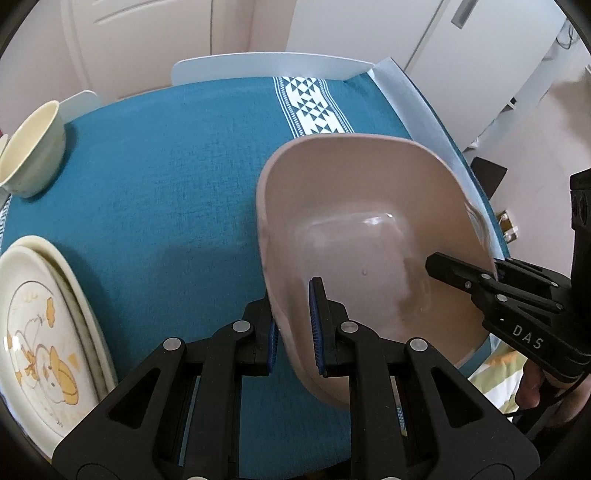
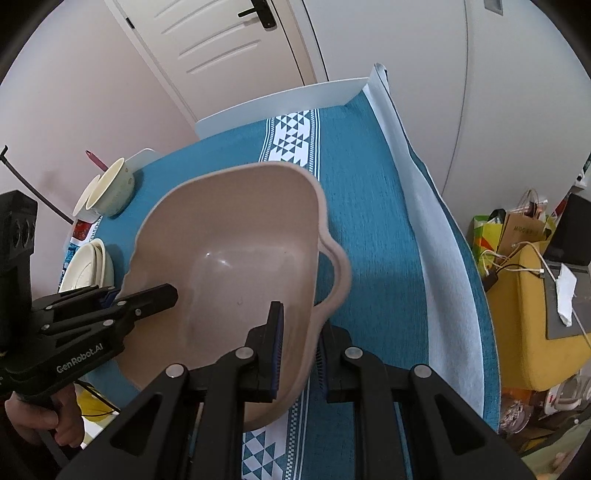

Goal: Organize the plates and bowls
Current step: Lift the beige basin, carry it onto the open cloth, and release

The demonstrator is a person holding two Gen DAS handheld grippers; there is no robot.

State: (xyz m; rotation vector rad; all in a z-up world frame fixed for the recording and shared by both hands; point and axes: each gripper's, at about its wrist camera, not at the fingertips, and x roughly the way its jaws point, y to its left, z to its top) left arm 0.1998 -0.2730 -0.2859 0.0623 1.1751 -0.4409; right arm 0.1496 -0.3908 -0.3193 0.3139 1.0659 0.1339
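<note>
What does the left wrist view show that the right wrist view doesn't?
Left wrist only: the print on the top plate.

Right wrist only: the basin's side handle, a door handle, and a yellow seat with bags.

Both: the pink basin gripped by the left gripper and right gripper, the cream bowl, the cloth.

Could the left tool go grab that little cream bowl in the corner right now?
Probably not yet. The left tool is shut on the rim of the big beige plastic basin. The small cream bowl sits across open blue tablecloth, nothing between.
</note>
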